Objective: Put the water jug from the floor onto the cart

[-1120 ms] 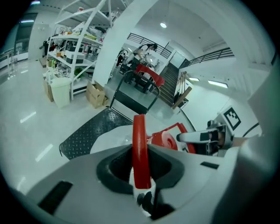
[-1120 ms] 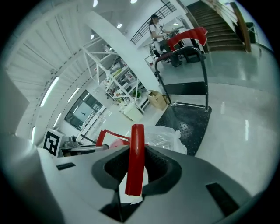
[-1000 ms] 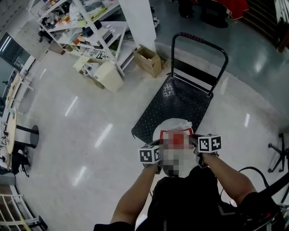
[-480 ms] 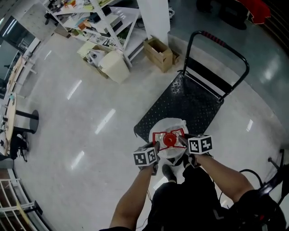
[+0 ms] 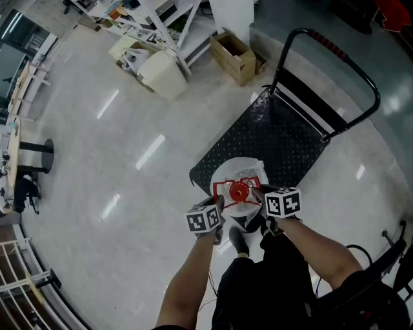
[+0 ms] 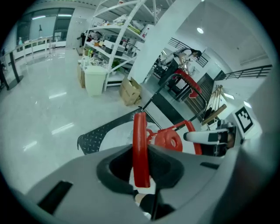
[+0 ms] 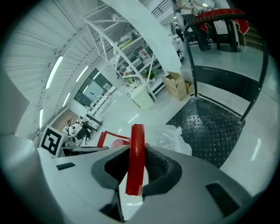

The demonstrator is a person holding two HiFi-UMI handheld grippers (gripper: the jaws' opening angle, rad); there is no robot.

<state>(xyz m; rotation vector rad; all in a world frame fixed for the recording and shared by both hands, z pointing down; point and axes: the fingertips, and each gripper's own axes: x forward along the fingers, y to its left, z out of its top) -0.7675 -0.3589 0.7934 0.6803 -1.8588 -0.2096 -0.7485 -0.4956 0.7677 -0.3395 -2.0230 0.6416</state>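
At cart point(image 5: 277, 142) edge, jaws clamped on jug handle point(image 6: 140, 148)

Floor point(image 5: 97, 167): pale, glossy, with streaks of reflected light; cart point(image 5: 271, 142) stands on it, black tread-plate deck, upright push handle point(image 5: 335, 48) at the far end; water jug point(image 5: 237, 174), in clear plastic, shows over the deck's near edge; contact with the deck cannot be told; cardboard box point(image 5: 235, 57), white bin point(image 5: 161, 74) and white shelving rack point(image 5: 151, 19) stand on the floor beyond the cart; round black base point(image 5: 35, 156) at left.
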